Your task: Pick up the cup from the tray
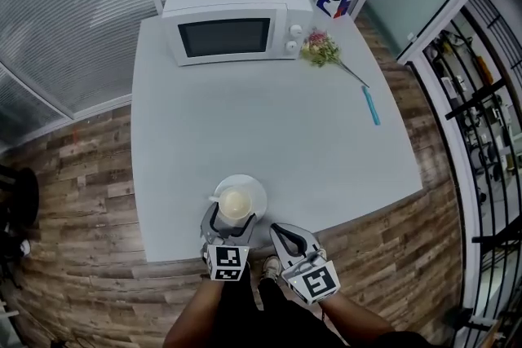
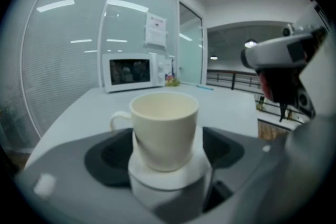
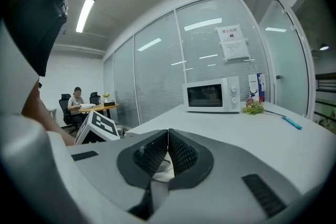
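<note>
While grey table (image 1: 269,118) carries white tray (image 1: 258,187) at near edge, cup (image 1: 234,201) sits on it, not yet lifted. My left gripper (image 1: 231,222) straddles cup, jaws apart, no squeeze; right gripper (image 3: 168,150) jaws together, empty. Left to do, I judge: clamp and lift.

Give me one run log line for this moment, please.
left gripper: open, cup between jaws | right gripper: shut, empty | cup: upright on tray, table near edge
</note>
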